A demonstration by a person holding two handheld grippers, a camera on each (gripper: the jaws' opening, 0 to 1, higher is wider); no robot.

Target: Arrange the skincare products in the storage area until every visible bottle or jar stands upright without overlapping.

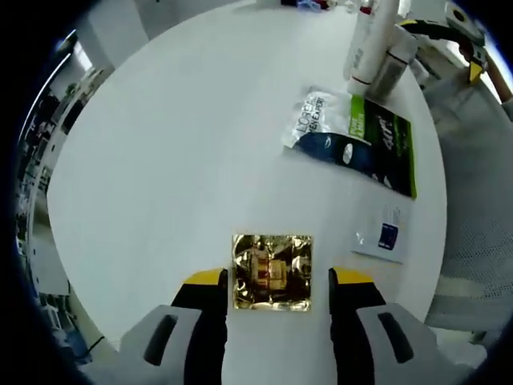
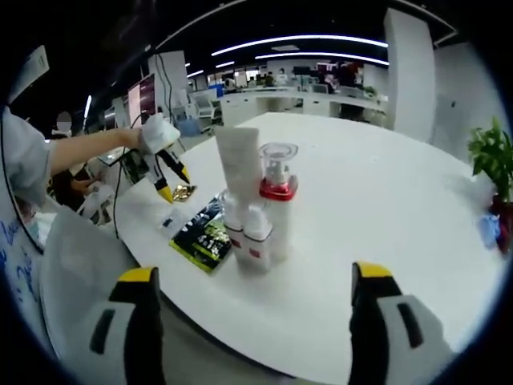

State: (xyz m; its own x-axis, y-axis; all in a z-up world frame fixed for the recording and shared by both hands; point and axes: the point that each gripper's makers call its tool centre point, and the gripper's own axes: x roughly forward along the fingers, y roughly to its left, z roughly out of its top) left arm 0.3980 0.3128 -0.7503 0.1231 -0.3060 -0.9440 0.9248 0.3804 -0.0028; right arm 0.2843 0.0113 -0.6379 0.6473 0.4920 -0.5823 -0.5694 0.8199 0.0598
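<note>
1. Gold foil sachet [image 1: 272, 272] lies flat on the white round table [image 1: 176, 160], directly between the yellow-tipped jaws of the left gripper [image 1: 276, 282]. Jaws stand wide apart, one on each side of the sachet; small gaps show at both edges, so nothing is held. In the right gripper view the same left gripper [image 2: 175, 183] shows far off on the left, tips down at the gold sachet [image 2: 185, 191].
2. Bottle cluster: white tube [image 2: 239, 172] upright on its cap, clear-capped pump bottle with red collar [image 2: 276, 192] upright just beside it, a smaller white bottle [image 2: 256, 237] in front. They stand packed close, seemingly touching; true overlap can't be told. In the left gripper view the white tube [image 1: 370, 40] sits at the far table edge.
3. Flat packs: a white-and-dark L'Oreal sachet [image 1: 321, 128] and a black-green pack [image 1: 385, 148] lie flat near the cluster, overlapping each other. A small white-blue sachet [image 1: 385, 233] lies flat, apart from them, between those packs and the gold one.
4. Progress, as a judgement: bottles look done; the flat sachets aren't sorted, two of them overlap. Roughly midway.
5. Right gripper [image 2: 256, 321]: jaws wide open, empty, hovering near the table edge and aimed at the bottle cluster, well short of it.
6. Next step probably: close the left jaws on the gold sachet. It's thin foil, so it may slip or crumple.
</note>
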